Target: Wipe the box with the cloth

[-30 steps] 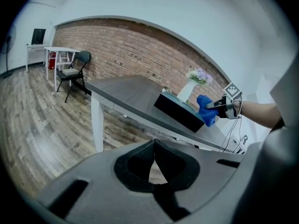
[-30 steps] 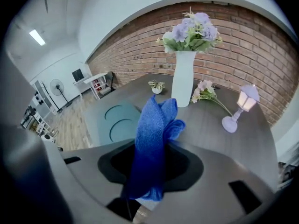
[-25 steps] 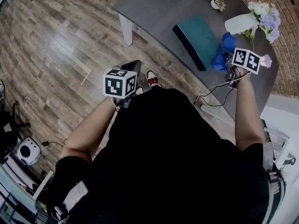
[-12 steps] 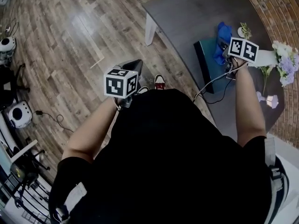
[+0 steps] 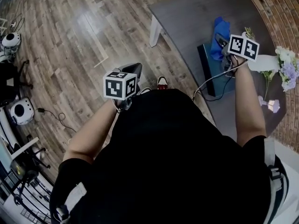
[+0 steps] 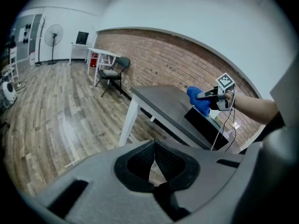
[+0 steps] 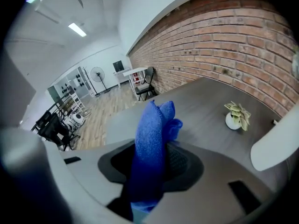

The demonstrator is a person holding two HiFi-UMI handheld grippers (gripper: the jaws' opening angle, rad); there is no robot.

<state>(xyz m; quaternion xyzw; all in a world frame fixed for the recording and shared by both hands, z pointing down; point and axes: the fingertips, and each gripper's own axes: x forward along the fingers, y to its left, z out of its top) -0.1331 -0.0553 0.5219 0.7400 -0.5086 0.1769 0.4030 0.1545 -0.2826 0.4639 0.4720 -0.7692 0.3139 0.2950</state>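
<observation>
A teal box [image 5: 214, 74] with dark sides lies on the dark grey table [image 5: 187, 13] at the upper right of the head view. My right gripper [image 5: 220, 42] is shut on a blue cloth [image 5: 217, 48], which hangs over the box's far end. In the right gripper view the cloth [image 7: 152, 143] stands up between the jaws and hides the box. My left gripper [image 5: 132, 69] hangs over the wooden floor, well left of the table, its jaws closed with nothing between them [image 6: 154, 158]. From the left gripper view the cloth [image 6: 200, 101] sits on the box [image 6: 205, 124].
A white vase [image 5: 260, 62] with pale flowers [image 5: 287, 64] lies just right of the box. A small potted plant [image 7: 237, 113] stands on the table near the brick wall. A cable [image 5: 212, 80] trails from the right gripper. A white round device [image 5: 21, 111] and stands crowd the floor's left edge.
My right gripper has carried the blue cloth from beside the box near the vase onto the box's far end. The head view has swung round. The left gripper has stayed put.
</observation>
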